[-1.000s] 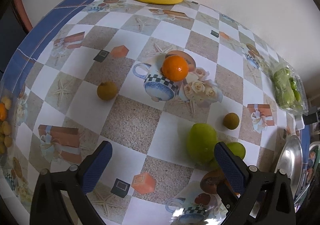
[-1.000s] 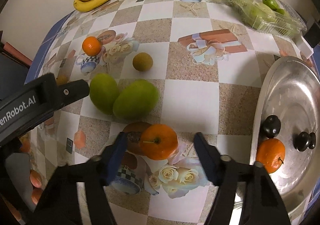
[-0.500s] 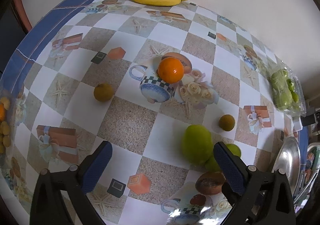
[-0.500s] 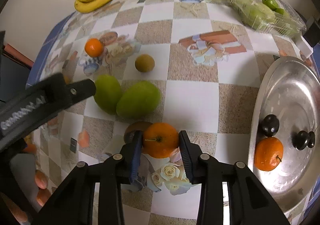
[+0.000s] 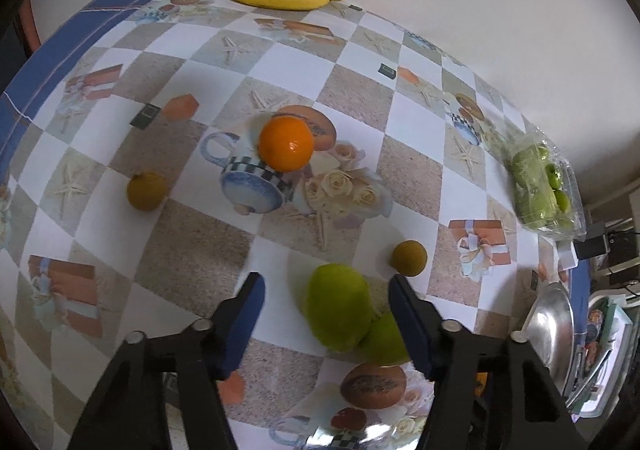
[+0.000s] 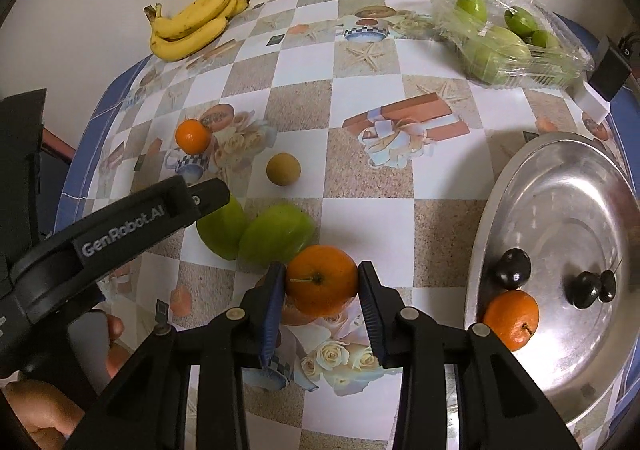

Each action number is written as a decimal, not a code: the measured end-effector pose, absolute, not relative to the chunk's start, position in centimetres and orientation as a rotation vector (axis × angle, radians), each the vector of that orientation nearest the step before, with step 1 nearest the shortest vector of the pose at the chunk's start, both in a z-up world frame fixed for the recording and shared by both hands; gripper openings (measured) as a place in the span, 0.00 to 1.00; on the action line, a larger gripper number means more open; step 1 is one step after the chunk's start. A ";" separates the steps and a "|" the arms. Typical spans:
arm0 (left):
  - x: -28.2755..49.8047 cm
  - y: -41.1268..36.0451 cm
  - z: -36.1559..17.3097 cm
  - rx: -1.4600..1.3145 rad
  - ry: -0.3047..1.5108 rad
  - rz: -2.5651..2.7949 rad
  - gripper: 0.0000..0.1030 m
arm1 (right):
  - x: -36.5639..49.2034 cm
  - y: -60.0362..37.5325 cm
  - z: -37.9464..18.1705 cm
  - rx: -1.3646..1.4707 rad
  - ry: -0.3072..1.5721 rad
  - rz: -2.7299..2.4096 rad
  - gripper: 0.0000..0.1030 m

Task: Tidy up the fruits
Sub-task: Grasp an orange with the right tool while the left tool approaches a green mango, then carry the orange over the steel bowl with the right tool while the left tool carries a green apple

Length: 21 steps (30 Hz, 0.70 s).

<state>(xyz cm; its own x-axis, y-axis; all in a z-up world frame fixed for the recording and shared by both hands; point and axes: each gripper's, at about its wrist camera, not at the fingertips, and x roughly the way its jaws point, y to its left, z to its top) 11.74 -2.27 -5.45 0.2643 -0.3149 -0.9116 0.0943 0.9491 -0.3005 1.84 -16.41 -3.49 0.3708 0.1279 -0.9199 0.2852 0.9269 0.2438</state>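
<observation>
Right wrist view, right tongs (image 6: 322, 284) clamping round dimpled orange (image 6: 321, 279), left tongs (image 5: 324, 320) wide around smooth green mango (image 5: 338, 312)

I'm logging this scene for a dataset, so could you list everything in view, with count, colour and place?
Bananas: one bunch, yellow, far edge by the wall.
Oranges: three, orange; one in the right claw, one on the tray, one loose on the cloth.
Green mangoes: two, green, touching, mid-table.
Small round fruits: two, brownish-yellow;.
Packed green fruits: clear pack, far right.
Dark fruits: about three, black, on the tray.
Tray: one, silver, right side.
Tablecloth: checked, printed.
Left claw: open, around a mango.
Right claw: shut on its orange.
</observation>
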 end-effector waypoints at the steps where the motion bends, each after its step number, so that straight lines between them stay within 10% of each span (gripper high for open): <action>1: 11.8 -2.4 -5.6 -0.200 1.277 -0.278 0.58 | 1.8 -16.5 -3.5 0.396 1.195 -0.105 0.37; 21: 11.8 -2.1 -5.1 -0.223 1.265 -0.259 0.39 | 1.9 -16.7 -3.3 0.402 1.193 -0.119 0.37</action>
